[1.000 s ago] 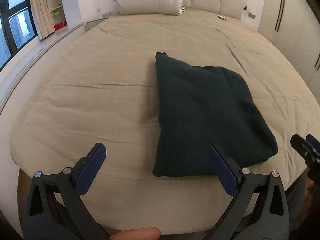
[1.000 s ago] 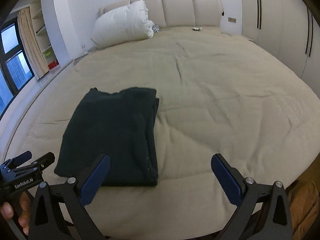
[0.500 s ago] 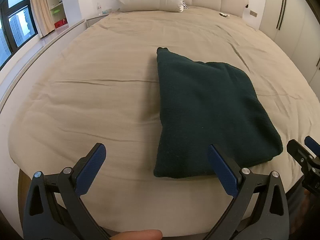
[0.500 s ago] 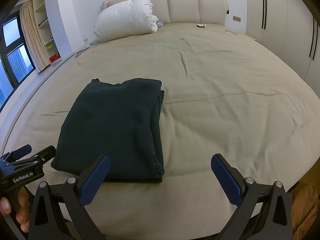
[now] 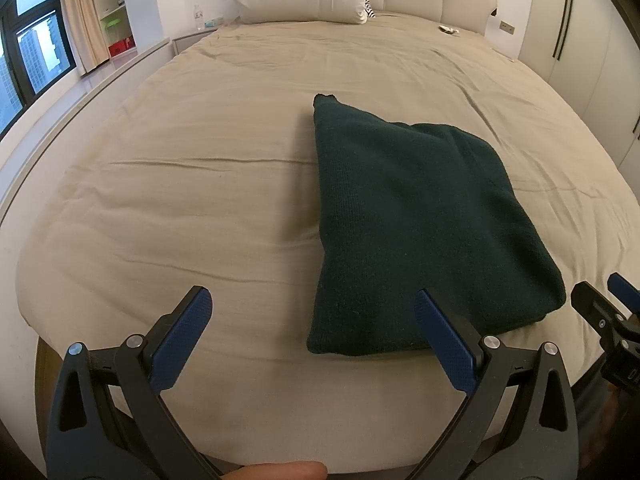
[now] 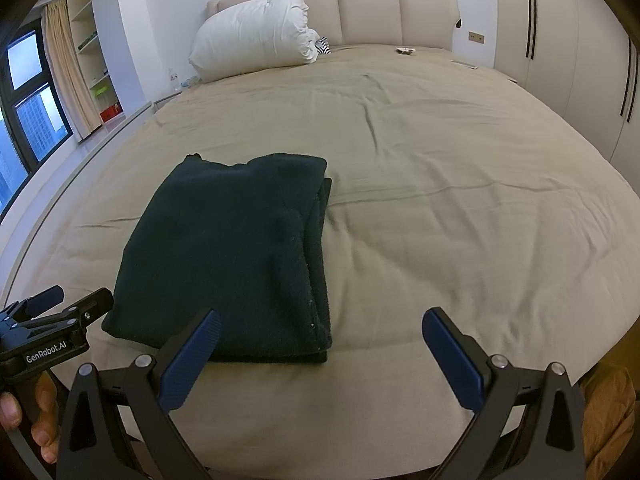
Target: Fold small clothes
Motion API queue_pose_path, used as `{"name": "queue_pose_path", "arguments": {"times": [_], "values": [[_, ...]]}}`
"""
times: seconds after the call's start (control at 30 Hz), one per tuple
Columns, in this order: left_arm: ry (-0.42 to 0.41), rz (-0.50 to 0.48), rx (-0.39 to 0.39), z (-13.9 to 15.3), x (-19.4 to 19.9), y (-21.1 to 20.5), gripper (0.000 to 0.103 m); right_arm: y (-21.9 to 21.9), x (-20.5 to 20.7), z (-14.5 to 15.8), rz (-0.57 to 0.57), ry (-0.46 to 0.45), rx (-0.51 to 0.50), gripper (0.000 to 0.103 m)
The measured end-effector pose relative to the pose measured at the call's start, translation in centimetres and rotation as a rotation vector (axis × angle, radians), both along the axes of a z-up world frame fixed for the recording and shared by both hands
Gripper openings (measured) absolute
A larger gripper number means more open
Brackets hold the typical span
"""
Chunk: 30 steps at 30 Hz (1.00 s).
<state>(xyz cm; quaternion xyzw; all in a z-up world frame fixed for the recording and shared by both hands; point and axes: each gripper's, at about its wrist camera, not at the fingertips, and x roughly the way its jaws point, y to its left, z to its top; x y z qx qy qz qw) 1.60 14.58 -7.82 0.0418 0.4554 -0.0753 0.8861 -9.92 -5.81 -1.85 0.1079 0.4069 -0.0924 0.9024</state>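
Note:
A dark green knitted garment (image 5: pixel 416 224) lies folded into a flat rectangle on the beige bed (image 5: pixel 192 184). It also shows in the right wrist view (image 6: pixel 228 256), with stacked layers along its right edge. My left gripper (image 5: pixel 310 304) is open and empty, held above the bed's near edge, just short of the garment's near left corner. My right gripper (image 6: pixel 318 324) is open and empty, near the garment's near right corner. The left gripper also shows at the left edge of the right wrist view (image 6: pixel 60 308).
A white pillow (image 6: pixel 252 46) lies at the headboard (image 6: pixel 368 12). A small object (image 6: pixel 406 51) sits near the head of the bed. Wardrobe doors (image 6: pixel 560 40) stand on the right. A window (image 5: pixel 36 52) and shelves are on the left.
Both grippers have tilted and risen slightly, so the garment sits lower in both views and more of the room's far end shows. The garment has not moved. Both grippers stay open.

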Motion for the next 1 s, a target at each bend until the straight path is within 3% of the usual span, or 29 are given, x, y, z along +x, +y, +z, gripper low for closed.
{"name": "queue_pose_path", "arguments": {"times": [1.0], "values": [[-0.003,0.006,0.001,-0.1,-0.06,-0.11,0.103,-0.13,0.0,0.11,0.001,0.001,0.0,0.103]]}}
